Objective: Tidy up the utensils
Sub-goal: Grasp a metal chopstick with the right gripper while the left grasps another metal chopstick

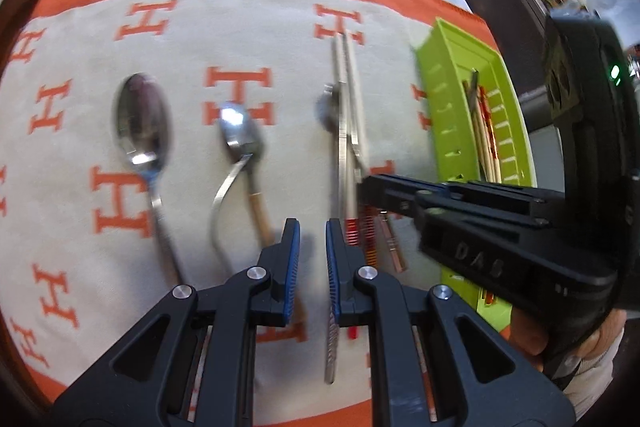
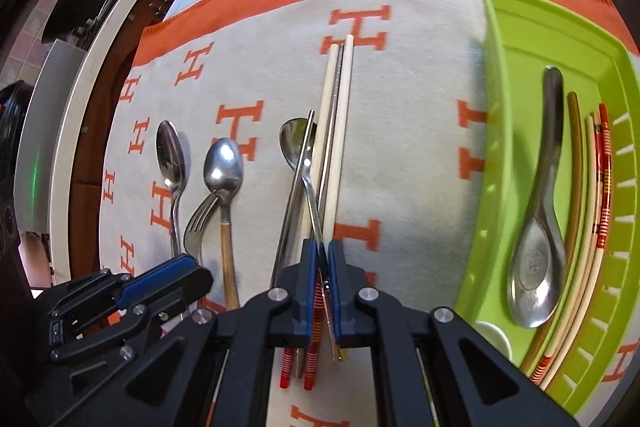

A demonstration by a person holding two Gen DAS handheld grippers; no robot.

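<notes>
Blue-padded black right gripper (image 2: 323,267) is clamped on crossed utensil handles: a metal chopstick (image 2: 298,183) and red-striped wooden chopsticks (image 2: 340,131). Which one the pads actually press, I cannot tell. Left of that bundle, the black left gripper (image 1: 313,251) hangs with jaws nearly closed and nothing between them. Raised letters "DAS" show on the right gripper's body, in the left view only. Cream cloth (image 2: 416,163) with orange "H" letters lies bare between the bundle and a lime green plastic tray (image 2: 504,75) on the right. Only the right view shows the tray's metal soup spoon (image 2: 538,251). Farther left lie three metal spoons (image 2: 172,155) and a fork (image 2: 198,223).
</notes>
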